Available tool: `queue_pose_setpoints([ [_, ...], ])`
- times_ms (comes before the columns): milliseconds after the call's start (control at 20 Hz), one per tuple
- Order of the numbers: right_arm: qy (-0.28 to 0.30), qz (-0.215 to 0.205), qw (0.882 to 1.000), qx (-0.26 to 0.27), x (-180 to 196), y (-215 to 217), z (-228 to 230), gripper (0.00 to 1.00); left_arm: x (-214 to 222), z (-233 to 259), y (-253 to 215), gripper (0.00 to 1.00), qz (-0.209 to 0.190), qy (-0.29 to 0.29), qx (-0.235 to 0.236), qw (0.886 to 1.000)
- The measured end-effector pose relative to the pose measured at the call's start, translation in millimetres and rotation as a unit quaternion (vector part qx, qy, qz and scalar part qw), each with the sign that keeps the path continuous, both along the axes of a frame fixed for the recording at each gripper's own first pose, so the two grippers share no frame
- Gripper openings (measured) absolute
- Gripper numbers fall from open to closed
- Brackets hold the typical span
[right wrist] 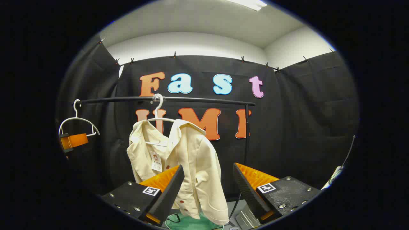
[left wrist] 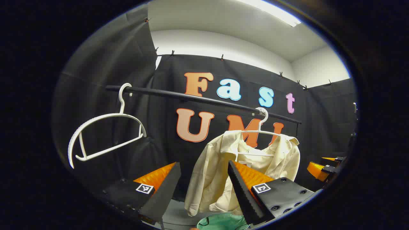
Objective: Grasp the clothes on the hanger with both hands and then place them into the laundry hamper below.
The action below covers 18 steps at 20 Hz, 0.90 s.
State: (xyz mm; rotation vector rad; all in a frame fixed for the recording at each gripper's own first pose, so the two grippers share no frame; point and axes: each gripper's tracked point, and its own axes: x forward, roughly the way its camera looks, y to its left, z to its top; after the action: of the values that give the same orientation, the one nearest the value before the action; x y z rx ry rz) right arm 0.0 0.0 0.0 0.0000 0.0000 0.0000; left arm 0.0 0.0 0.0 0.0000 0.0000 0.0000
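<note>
**Both grippers apart, jacket on its hanger**

The left gripper (left wrist: 204, 188) and right gripper (right wrist: 207, 188) stand with fingers spread, holding nothing. Beyond them a cream jacket (right wrist: 188, 159) hangs from a white hanger (right wrist: 158, 108) on the black rail (right wrist: 204, 100), above the green hamper (right wrist: 188, 222). Its paper tag (right wrist: 156, 161) is too small to read. An empty hanger (left wrist: 105, 137) hangs farther along.

Green hamper (left wrist: 223, 222) cut off at the bottom edge, jacket (right wrist: 188, 166) partly hidden behind a finger (right wrist: 166, 191), jacket tag (right wrist: 156, 161) too small to read, other hand-held gripper (left wrist: 322, 167) cut off at the right edge
</note>
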Motion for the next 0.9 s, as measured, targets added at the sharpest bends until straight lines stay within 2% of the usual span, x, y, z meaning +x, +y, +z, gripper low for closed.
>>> queue_pose_setpoints([
  [50,0.0,0.001,1.0,-0.004,0,3,0,0.95,0,0,1,1.0,0.001,0.0,0.002,1.0],
  [300,0.007,0.008,1.0,-0.002,-5,11,-6,0.95,-2,4,8,0.96,0.007,-0.005,0.01,1.0],
  [450,0.011,0.01,1.0,-0.004,-8,15,-10,0.95,-3,-1,10,0.96,0.009,0.0,0.009,1.0],
  [500,0.013,0.011,1.0,-0.006,-9,16,-11,0.95,-4,-2,11,1.0,0.007,0.001,0.004,1.0],
  [550,0.014,0.012,1.0,-0.008,-8,18,-12,0.95,-5,-3,11,0.93,0.006,0.003,0.0,1.0],
  [650,0.016,0.015,1.0,-0.01,-9,21,-12,0.95,-3,-5,15,1.0,0.007,0.006,-0.002,1.0],
  [700,0.016,0.015,1.0,-0.011,-9,21,-12,0.95,-2,-5,16,0.96,0.009,0.006,-0.001,1.0],
  [750,0.018,0.015,1.0,-0.011,-8,22,-14,0.95,-1,-5,17,1.0,0.011,0.007,0.0,1.0],
  [800,0.02,0.016,1.0,-0.009,-7,23,-16,0.95,0,-7,18,0.96,0.011,0.008,0.002,1.0],
  [900,0.025,0.018,1.0,-0.008,-5,24,-20,0.95,3,-11,15,0.96,0.009,0.012,0.004,1.0],
])
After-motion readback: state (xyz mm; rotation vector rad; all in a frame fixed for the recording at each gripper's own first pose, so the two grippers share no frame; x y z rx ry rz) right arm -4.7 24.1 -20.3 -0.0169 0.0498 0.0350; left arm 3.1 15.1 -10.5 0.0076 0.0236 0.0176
